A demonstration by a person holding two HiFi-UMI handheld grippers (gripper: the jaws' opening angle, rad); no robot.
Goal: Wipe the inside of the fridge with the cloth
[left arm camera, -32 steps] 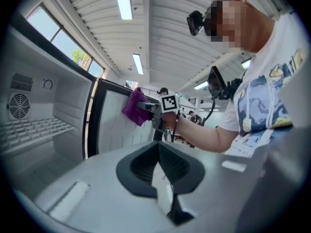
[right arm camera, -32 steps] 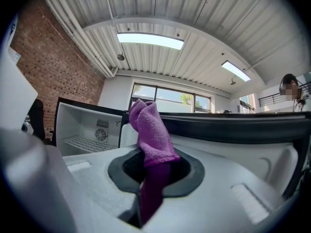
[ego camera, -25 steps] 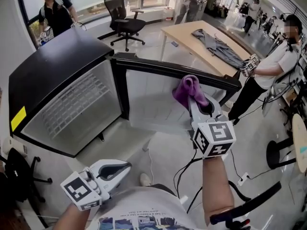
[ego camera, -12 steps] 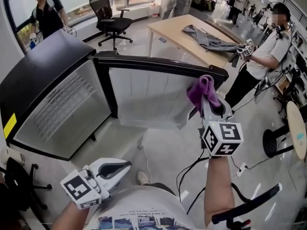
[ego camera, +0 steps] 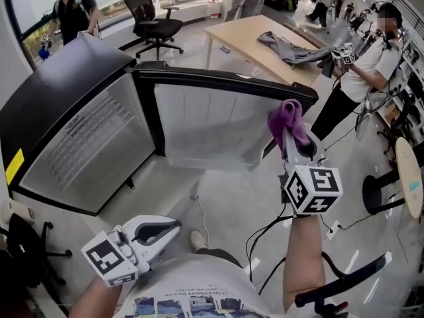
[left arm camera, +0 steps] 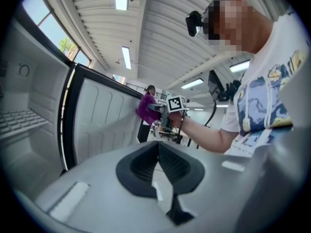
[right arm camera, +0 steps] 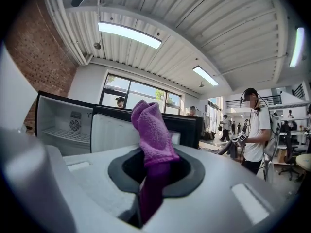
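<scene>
The black fridge point(ego camera: 59, 88) stands open at the left, its white inside and wire shelf point(ego camera: 89, 144) showing. Its door point(ego camera: 209, 128) is swung out, white lining toward me. My right gripper point(ego camera: 290, 136) is shut on a purple cloth point(ego camera: 287, 116), held at the door's far top corner. In the right gripper view the cloth point(right arm camera: 151, 130) sticks up out of the jaws in front of the door point(right arm camera: 114, 130). My left gripper point(ego camera: 165, 234) hangs low by my body, shut and holding nothing. In the left gripper view I see the door point(left arm camera: 104, 125) and the cloth point(left arm camera: 145, 108).
A wooden table point(ego camera: 255, 35) with a grey garment point(ego camera: 295, 48) stands behind the door. An office chair point(ego camera: 149, 18) is at the back. People stand at the back left point(ego camera: 73, 8) and at the right point(ego camera: 368, 65). Cables point(ego camera: 265, 234) lie on the floor.
My right gripper with the cloth has shifted right and a little higher in view, staying by the door's far corner. The door shows more broadside. The left gripper has barely moved.
</scene>
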